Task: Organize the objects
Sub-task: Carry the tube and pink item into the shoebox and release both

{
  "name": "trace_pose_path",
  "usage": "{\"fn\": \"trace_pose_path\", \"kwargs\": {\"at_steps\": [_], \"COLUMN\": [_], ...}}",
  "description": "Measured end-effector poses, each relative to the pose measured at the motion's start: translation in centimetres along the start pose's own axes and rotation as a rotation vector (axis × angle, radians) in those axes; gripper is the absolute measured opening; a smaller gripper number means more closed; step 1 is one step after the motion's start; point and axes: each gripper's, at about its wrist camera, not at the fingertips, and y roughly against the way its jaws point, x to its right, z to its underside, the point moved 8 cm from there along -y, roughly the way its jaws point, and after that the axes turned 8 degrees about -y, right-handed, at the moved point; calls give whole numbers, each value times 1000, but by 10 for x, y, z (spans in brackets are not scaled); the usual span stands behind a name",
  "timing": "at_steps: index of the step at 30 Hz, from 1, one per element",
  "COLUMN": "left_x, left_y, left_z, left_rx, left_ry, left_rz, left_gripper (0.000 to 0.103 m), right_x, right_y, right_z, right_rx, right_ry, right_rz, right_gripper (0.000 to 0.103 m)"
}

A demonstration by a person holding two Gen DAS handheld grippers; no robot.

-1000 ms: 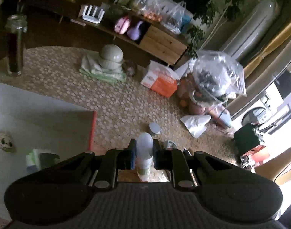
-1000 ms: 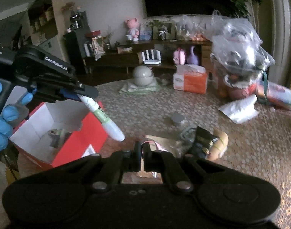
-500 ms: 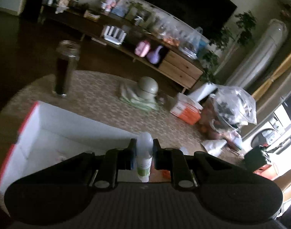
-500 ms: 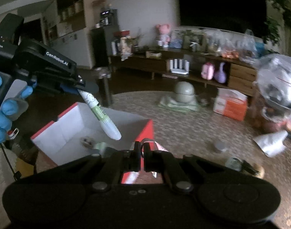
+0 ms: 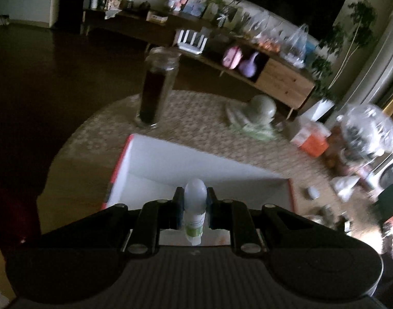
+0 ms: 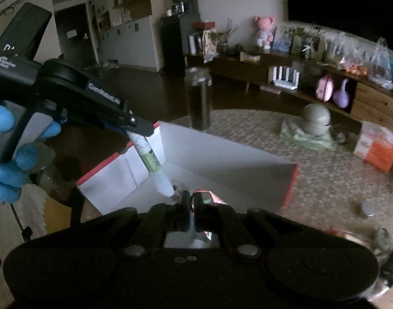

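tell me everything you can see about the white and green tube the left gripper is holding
The tube is slim and looks plastic: a white upper body with a faint printed drawing, a light green label band below it, and a rounded translucent white cap at its low end. It is clamped between the left gripper's fingers, tilted, cap pointing down into the open red and white box. Only the fingers touch it; it hangs clear of the box floor.

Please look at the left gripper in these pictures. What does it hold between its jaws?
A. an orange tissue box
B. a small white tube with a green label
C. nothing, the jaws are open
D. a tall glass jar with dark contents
B: the left gripper is shut on the small white tube, with the open red-and-white box just beyond it; the right wrist view shows the same tube.
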Motion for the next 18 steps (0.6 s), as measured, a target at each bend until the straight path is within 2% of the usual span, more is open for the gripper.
{"fn": "trace_pose_path", "kwargs": {"at_steps": [9, 12, 18], "left_x": [-22, -22, -19], "left_y": [-33, -43, -53], "left_z": [23, 27, 20], "left_rx": [-95, -124, -122], "left_ry": [-67, -82, -110], "left_rz": [-51, -55, -72], "left_gripper": [16, 16, 16], "right_x": [-24, -26, -16], "right_y": [-41, -55, -76], "right_z": [13, 22, 32], "right_rx": [-60, -92, -146], "right_ry": [8, 17, -26], "right_rz": [-56, -44, -16], "right_gripper": [2, 2, 3]}}
